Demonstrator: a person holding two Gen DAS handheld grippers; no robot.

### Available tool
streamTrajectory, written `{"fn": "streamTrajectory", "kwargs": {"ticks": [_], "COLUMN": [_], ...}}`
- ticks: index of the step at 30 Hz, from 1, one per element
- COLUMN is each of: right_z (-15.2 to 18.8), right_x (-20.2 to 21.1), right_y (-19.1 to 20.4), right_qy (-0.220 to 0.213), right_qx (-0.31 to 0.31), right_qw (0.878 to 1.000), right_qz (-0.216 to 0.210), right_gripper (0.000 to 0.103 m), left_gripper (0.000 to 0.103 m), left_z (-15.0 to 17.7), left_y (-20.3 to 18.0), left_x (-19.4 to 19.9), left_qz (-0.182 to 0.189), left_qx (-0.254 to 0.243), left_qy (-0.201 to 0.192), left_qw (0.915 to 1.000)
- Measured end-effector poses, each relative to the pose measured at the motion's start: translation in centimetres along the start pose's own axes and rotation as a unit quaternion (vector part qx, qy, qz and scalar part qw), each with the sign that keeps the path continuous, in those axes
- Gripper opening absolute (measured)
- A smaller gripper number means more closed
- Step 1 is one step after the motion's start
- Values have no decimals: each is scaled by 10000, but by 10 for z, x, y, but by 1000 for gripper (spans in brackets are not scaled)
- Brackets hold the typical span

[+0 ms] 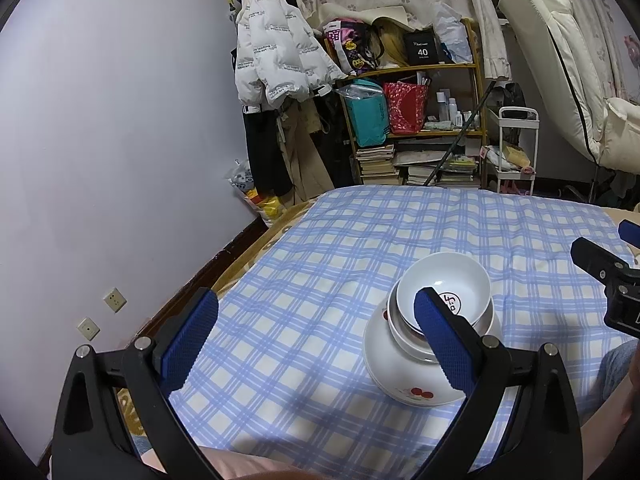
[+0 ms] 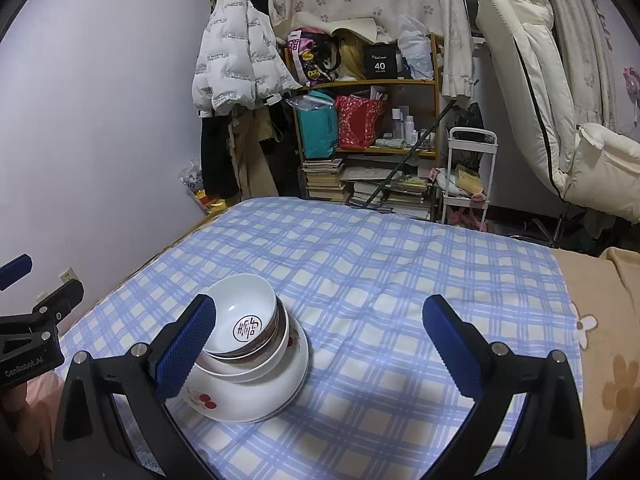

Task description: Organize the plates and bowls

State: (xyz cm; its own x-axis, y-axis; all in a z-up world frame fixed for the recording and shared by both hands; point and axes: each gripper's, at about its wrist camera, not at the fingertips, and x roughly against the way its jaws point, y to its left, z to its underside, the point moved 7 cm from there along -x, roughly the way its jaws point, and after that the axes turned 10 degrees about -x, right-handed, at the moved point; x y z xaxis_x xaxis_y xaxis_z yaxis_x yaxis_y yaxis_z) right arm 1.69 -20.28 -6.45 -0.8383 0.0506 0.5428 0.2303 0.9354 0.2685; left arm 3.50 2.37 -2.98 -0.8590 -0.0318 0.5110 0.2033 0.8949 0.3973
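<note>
A stack of white dishes stands on the blue checked cloth: a wide plate with red cherries (image 1: 394, 376) (image 2: 256, 396) at the bottom, a bowl (image 2: 256, 370) on it, and a small bowl with a round dark mark (image 1: 444, 286) (image 2: 244, 314) on top. My left gripper (image 1: 316, 336) is open and empty, to the left of the stack, its right finger in front of the bowls. My right gripper (image 2: 320, 340) is open and empty, to the right of the stack, its left finger in front of it.
The checked cloth (image 1: 320, 248) (image 2: 400, 280) covers a bed with a tan blanket (image 2: 600, 320) on the right. A lilac wall (image 1: 100, 140) stands at the left. A coat rack (image 1: 272, 60), a cluttered shelf (image 1: 416, 120), a small white cart (image 1: 516, 148) and a white chair (image 2: 540, 100) stand beyond the bed.
</note>
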Motion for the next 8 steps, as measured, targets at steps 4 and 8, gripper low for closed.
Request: {"fn": "streamTrajectory", "kwargs": {"ticks": [4, 8], "right_z": [0, 0], "right_x": [0, 0], "right_y": [-1, 0], "right_qy": [4, 2], "right_qx": [-2, 1], "right_qw": [10000, 10000], "right_qz": [-8, -1], "right_gripper": [103, 103], "left_gripper": [97, 97], "left_z": [2, 5], "left_y": [0, 0], "left_x": [-1, -2], "left_qz": [34, 86], "left_qx": [9, 33], "left_qy": [1, 6], "left_qw": [10000, 10000]}}
